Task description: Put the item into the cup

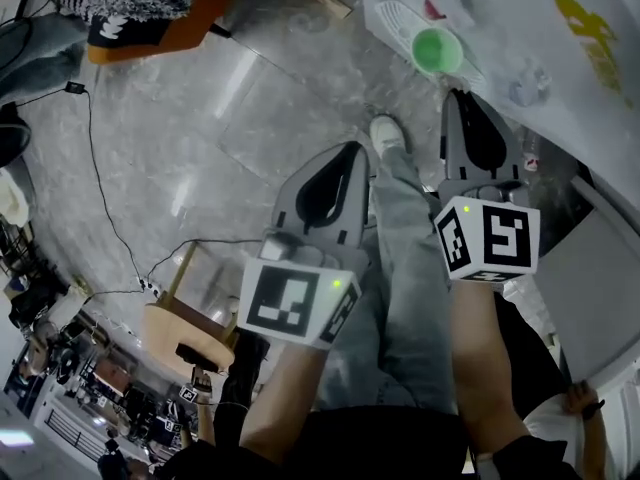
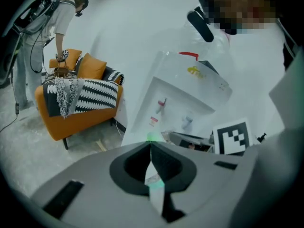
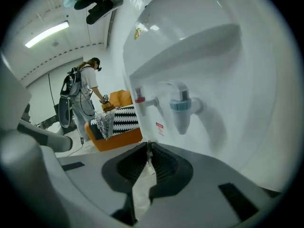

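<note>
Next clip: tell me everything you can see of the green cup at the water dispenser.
The green cup is small, round and plain bright green, plastic by its look, seen almost straight from above in the head view. It stands upright, mouth up, on the white slotted drip tray of the water dispenser. Nothing shows inside it. The right gripper points towards it, tips close by but not touching.
</note>
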